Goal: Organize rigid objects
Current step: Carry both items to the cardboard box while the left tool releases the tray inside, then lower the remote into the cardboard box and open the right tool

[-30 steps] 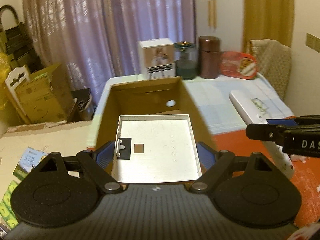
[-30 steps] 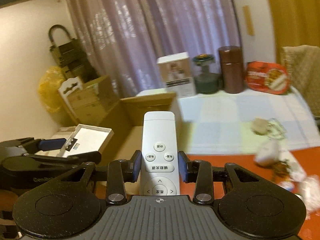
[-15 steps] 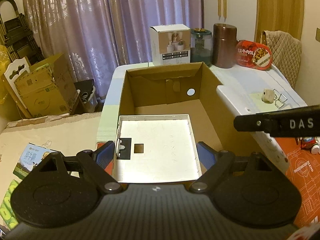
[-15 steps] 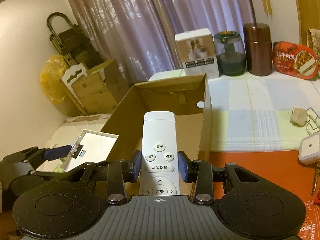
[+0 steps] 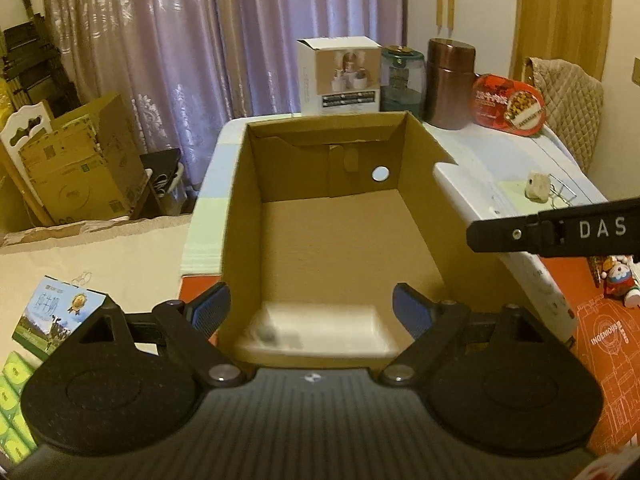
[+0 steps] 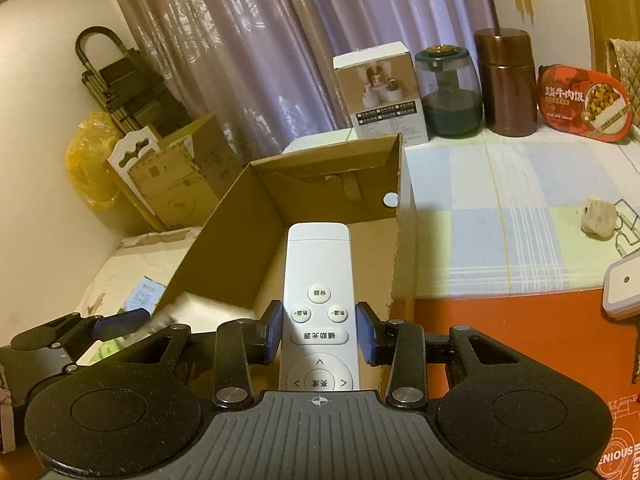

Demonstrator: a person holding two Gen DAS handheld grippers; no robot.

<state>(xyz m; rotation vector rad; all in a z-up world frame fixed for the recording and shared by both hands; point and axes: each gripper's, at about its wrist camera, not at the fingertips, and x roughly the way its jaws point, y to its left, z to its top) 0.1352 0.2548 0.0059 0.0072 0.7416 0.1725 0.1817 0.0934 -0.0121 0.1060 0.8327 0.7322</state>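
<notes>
Lower centre of each view: left gripper, fingers spread wide, above a blurred white tray inside the cardboard box; right gripper clamps a white remote over the box.

Black grippers — blue fingers, silver screws

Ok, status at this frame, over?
Left gripper open, white tray blurred low in cardboard box. Right gripper shut on remote over box. Nothing blocking.
</notes>
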